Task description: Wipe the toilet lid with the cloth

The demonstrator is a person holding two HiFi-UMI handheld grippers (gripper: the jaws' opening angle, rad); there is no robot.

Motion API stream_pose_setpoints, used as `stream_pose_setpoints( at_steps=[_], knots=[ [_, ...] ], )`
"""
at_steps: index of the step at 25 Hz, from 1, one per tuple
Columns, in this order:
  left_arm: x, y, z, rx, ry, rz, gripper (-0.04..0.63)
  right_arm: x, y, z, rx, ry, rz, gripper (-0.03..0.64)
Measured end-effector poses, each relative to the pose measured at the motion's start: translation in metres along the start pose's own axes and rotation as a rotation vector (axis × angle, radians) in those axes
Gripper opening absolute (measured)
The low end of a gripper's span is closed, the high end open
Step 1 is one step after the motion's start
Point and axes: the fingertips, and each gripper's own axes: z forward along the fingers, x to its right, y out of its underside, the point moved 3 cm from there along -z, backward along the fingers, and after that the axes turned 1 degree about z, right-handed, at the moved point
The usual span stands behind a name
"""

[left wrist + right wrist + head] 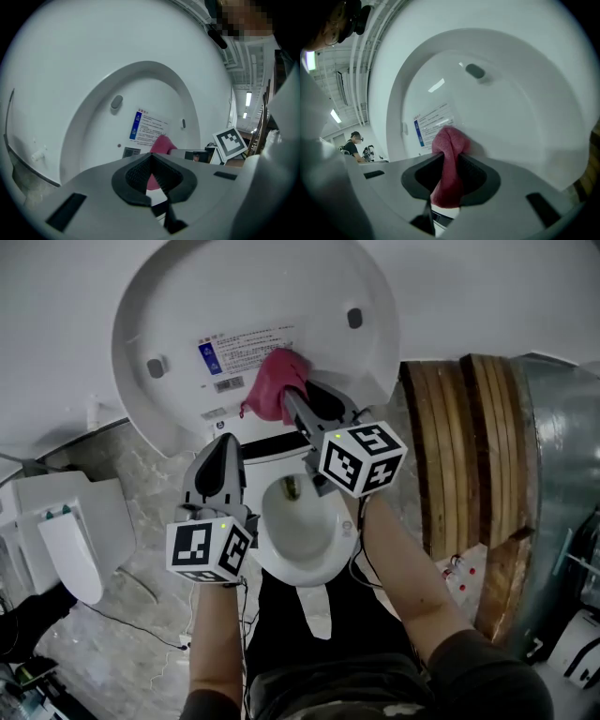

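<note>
The white toilet lid (253, 306) stands raised, its underside facing me with a printed label (246, 351) and two grey bumpers. My right gripper (292, 401) is shut on a pink-red cloth (274, 382), which it presses against the lid's underside just right of the label; the cloth (449, 154) runs between its jaws toward the lid (501, 103). My left gripper (225, 448) is shut with nothing in it, below and left of the cloth, off the lid. In the left gripper view the cloth (161, 144) shows beyond the closed jaws.
The toilet bowl (298, 521) lies open below the grippers. A white bin or appliance (66, 531) stands at left on the stone floor. Stacked wooden boards (469, 456) and a metal drum (562, 484) crowd the right side. A distant person (352, 143) appears in the right gripper view.
</note>
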Motion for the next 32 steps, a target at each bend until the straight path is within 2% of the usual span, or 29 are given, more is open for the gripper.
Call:
stream_pose_setpoints(
  at_steps=[10, 16, 21, 25, 32],
  knots=[
    [0.074, 0.022, 0.048, -0.019, 0.06, -0.003, 0.006, 0.077, -0.011, -0.054, 0.027, 0.09, 0.065, 0.084],
    [0.072, 0.03, 0.04, -0.03, 0.048, -0.014, 0.006, 0.076, -0.003, -0.059, 0.017, 0.111, 0.073, 0.084],
    [0.02, 0.024, -0.002, -0.027, -0.033, -0.035, 0.006, 0.025, 0.01, -0.045, -0.015, 0.044, 0.07, 0.084],
    [-0.03, 0.023, -0.03, -0.046, -0.085, -0.02, 0.006, -0.033, 0.045, -0.009, -0.085, -0.033, 0.053, 0.084],
    [-0.084, 0.041, -0.061, -0.087, -0.092, -0.045, 0.006, -0.102, 0.111, 0.059, -0.186, -0.115, 0.036, 0.084]
  ],
)
